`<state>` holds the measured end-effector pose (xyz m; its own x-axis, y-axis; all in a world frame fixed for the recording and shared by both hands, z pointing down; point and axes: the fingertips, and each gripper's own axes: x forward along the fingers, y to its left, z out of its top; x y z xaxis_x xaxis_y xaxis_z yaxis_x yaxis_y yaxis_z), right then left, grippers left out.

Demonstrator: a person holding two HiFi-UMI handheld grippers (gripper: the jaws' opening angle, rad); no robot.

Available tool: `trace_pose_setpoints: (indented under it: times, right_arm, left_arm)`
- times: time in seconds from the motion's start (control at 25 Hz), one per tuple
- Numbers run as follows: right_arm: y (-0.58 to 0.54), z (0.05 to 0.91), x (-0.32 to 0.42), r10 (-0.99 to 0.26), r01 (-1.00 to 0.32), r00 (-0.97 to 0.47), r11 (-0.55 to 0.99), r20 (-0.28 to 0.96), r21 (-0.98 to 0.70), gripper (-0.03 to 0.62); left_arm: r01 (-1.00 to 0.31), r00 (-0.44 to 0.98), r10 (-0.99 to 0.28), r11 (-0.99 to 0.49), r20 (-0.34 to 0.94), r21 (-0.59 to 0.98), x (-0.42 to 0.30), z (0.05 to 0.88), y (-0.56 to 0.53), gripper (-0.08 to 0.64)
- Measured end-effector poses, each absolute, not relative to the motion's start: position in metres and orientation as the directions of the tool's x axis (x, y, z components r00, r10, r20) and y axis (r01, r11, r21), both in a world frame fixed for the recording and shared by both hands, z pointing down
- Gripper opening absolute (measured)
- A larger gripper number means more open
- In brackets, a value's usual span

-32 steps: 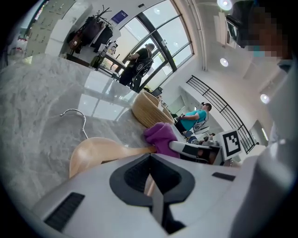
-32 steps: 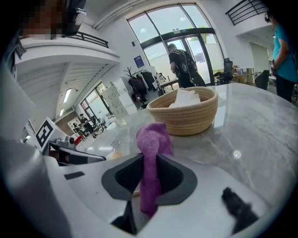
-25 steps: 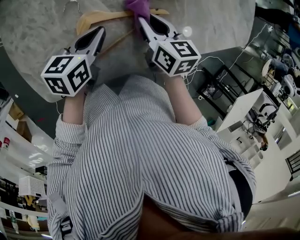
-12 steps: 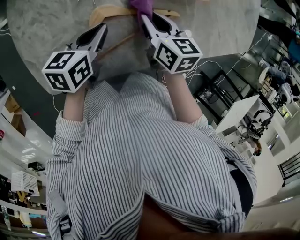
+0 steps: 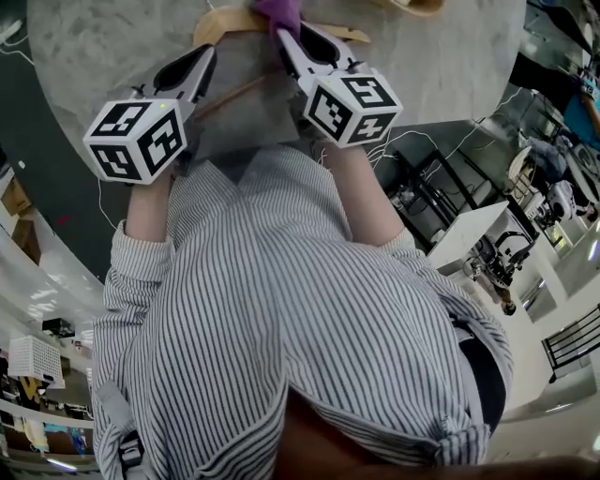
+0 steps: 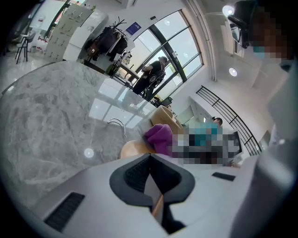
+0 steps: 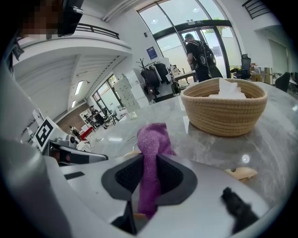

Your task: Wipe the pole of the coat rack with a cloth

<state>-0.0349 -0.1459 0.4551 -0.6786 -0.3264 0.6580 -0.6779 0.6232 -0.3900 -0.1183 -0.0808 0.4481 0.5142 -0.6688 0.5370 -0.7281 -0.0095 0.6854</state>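
Right gripper [image 7: 149, 159] pinches the purple cloth [image 7: 151, 139]
The cloth runs long along the jaws, its end poking out far. The left gripper [image 6: 150, 156] has its jaws pressed together above a wooden hanger [image 5: 220, 21].

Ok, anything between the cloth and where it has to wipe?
Cannot say: no coat rack pole shows in any view. The purple cloth is clamped in the right gripper, over a wooden hanger on the table.

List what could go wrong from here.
The purple cloth is pinched in the right gripper as one bunched strip, so it may slip out when rubbed. The woven basket stands on the table ahead of that gripper; a careless swing could knock it.
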Motion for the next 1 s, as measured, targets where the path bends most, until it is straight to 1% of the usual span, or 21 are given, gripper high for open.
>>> trace_pose_setpoints:
  times: [0.52,1.0]
  right_arm:
    - [-0.129,0.446,-0.076,-0.276,-0.620,-0.714,0.675,0.643,-0.400,0.081]
    - [-0.130,0.448,-0.095,-0.228,-0.576,-0.737,0.705,0.637,-0.414,0.081]
  left_arm:
    - [-0.732,0.472,-0.697,0.032,0.540,0.681,-0.147,0.441,-0.061,0.011]
    - [-0.740,0.431,-0.717,0.067,0.548,0.669,-0.158,0.442,-0.064,0.011]
